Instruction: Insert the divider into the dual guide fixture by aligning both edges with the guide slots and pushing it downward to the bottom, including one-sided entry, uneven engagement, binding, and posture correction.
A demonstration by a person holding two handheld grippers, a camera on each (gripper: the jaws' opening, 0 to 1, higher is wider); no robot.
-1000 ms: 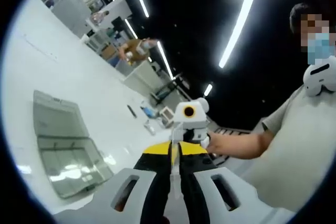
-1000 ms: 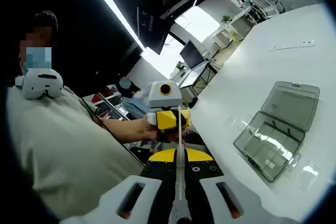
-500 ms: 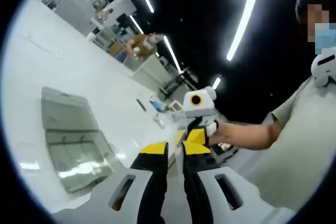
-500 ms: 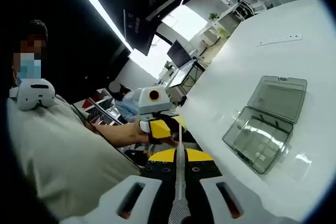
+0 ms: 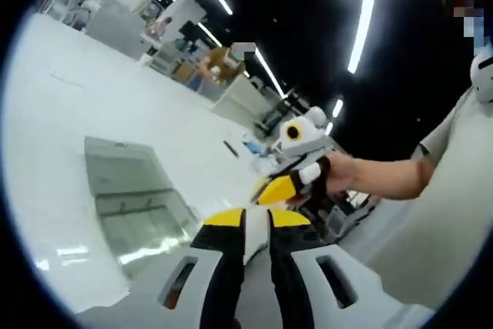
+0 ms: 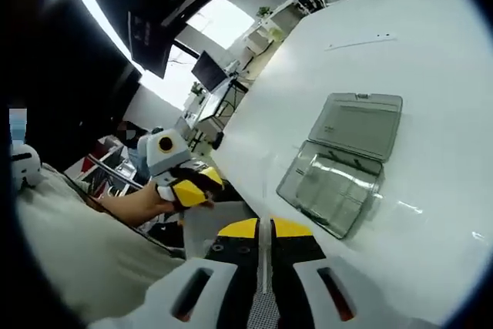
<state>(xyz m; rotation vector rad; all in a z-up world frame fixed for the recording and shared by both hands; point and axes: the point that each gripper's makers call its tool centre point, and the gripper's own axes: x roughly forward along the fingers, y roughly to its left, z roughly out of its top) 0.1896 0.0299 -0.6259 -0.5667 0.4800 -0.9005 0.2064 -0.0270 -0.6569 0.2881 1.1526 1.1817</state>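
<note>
Divider (image 6: 264, 248) between right hand-held gripper (image 6: 263, 230) jaws

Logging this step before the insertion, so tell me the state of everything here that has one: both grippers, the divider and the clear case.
Left gripper: open, nothing between its jaws.
Right gripper: shut on the divider.
Divider: held edge-on in the right gripper, above the table, not yet in the case.
Clear case: open, lid laid back flat on the white table.
</note>
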